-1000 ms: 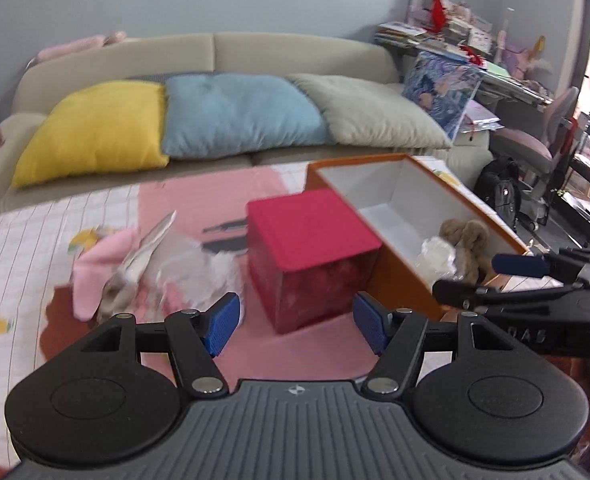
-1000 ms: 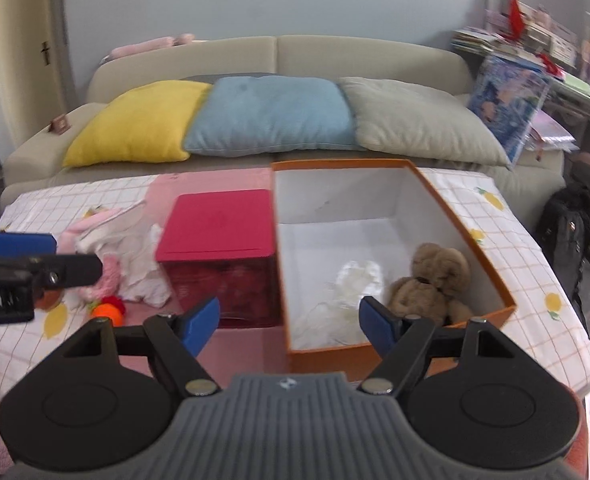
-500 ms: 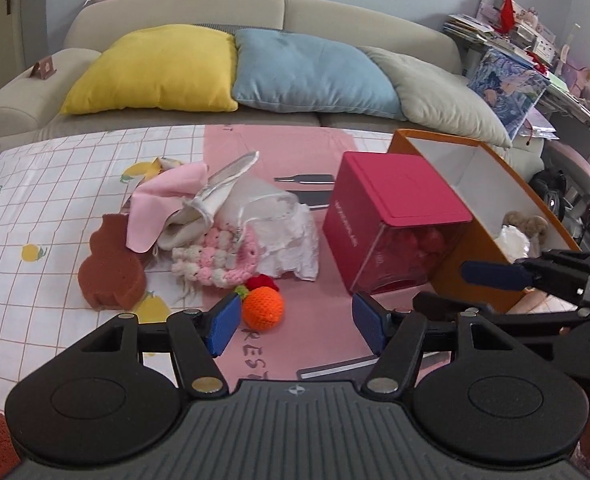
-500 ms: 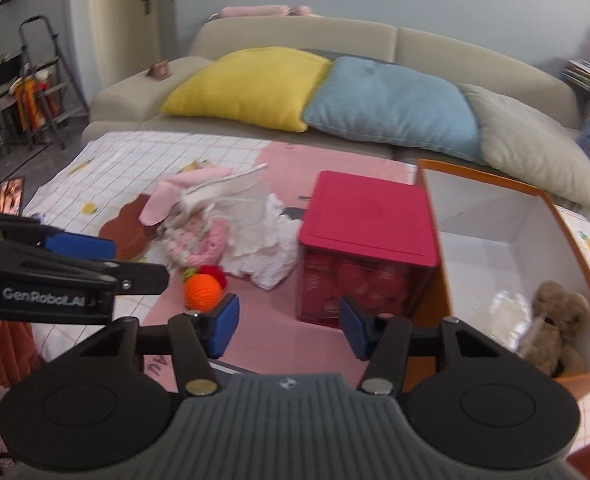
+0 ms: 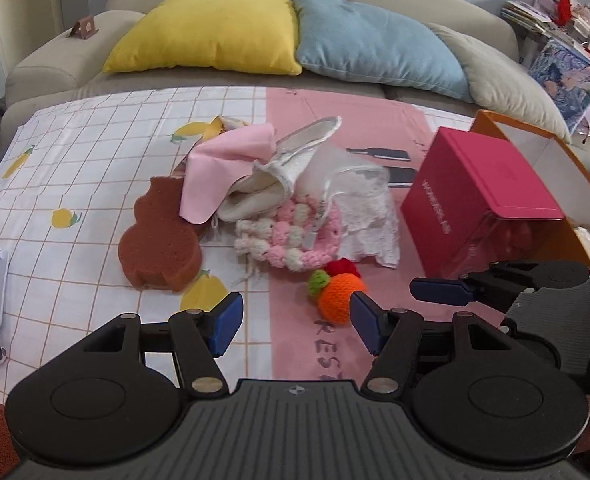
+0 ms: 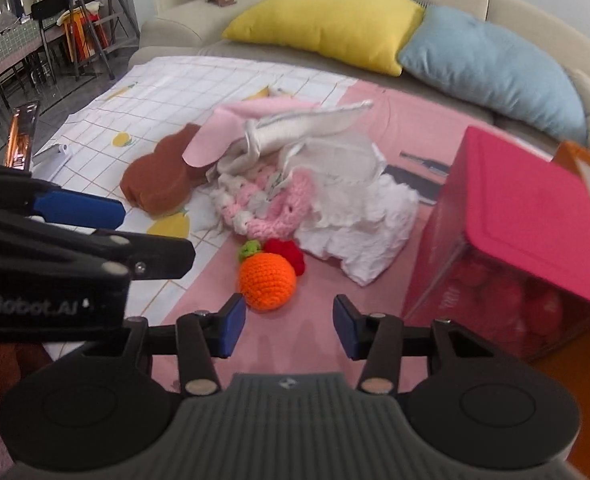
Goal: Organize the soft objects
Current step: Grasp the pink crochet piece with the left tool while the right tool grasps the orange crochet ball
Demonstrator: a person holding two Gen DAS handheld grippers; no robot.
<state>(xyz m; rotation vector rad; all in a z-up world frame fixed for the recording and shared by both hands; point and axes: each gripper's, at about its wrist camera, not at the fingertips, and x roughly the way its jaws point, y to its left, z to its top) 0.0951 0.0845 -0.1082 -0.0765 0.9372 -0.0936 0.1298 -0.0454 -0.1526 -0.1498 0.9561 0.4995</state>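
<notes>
Both grippers swing from the box side over to the pile of soft things

A second ago the right gripper (image 6: 289, 322) faced the open orange box (image 6: 583, 168) and the left gripper (image 5: 293, 322) faced the red box (image 5: 483, 196); now both have come down left of the red box, tilted further down toward the table (image 5: 95, 168). The right one hangs just short of the orange crocheted ball (image 6: 267, 280), its jaws narrower after closing partway, nothing between them. The left gripper's jaws have just been closing a little, apart and empty, with the ball beside its right pad.
</notes>
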